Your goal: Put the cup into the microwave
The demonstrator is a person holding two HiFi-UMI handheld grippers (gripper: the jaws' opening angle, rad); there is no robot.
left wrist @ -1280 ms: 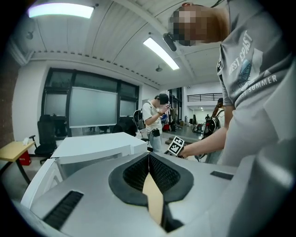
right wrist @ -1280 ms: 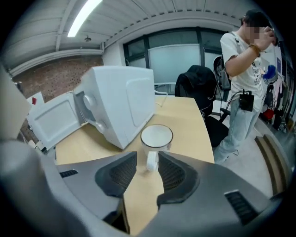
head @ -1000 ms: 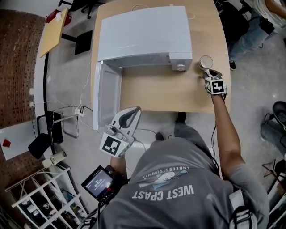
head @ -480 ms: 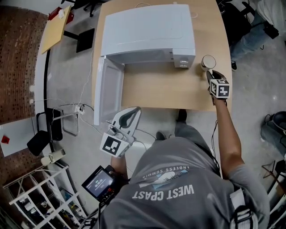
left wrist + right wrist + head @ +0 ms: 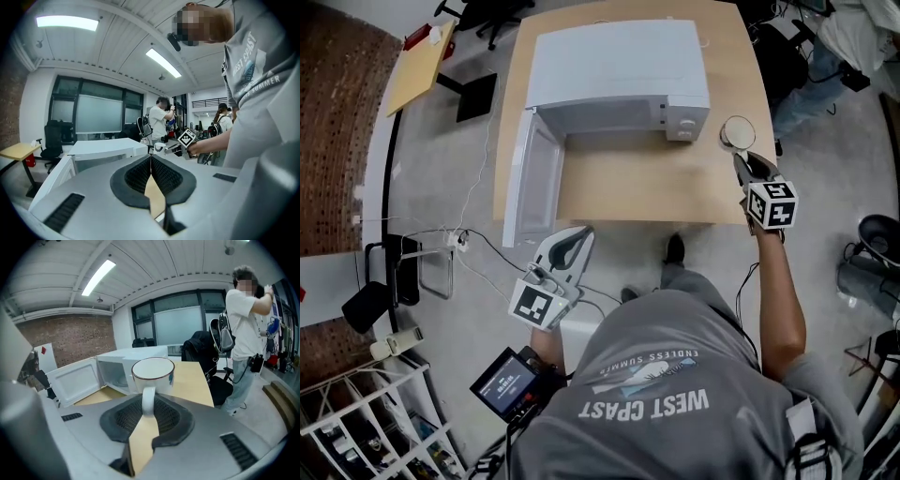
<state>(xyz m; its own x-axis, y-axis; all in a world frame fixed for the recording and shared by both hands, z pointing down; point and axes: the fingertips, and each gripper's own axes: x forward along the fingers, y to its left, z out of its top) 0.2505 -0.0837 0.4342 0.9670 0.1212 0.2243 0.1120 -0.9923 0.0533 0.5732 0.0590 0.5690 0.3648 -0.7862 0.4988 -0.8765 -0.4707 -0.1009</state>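
Right gripper: my right gripper [image 5: 742,161] [image 5: 146,403] is clamped on the cup's handle, its black ribbed pads pressing the handle from both sides; it sits just off the microwave's right front corner
Cup: the cup [image 5: 737,131] [image 5: 153,375] is round, white and glossy with a thin dark rim line; it stands upright, mouth up, close beside the microwave's right side near the control panel; its looped handle points back into my jaws; I cannot tell whether its base touches the table
Left gripper: my left gripper [image 5: 578,234] [image 5: 151,160] has its jaws pressed together with nothing between them, the dotted rubber pads meeting in one seam; I hold it low in front of the microwave, off the table's near edge, below the open door
Microwave: the microwave [image 5: 619,67] [image 5: 123,363] is a white boxy shell with smooth flat panels and a round knob on its right front
Door: the door [image 5: 528,178] [image 5: 74,380] is swung wide open to the microwave's left, a flat white panel with a recessed rectangular inner frame; the cavity is open to view
Table: the table [image 5: 647,183] [image 5: 190,376] under the microwave is pale matte wood with rounded corners, bare in front of the microwave's opening
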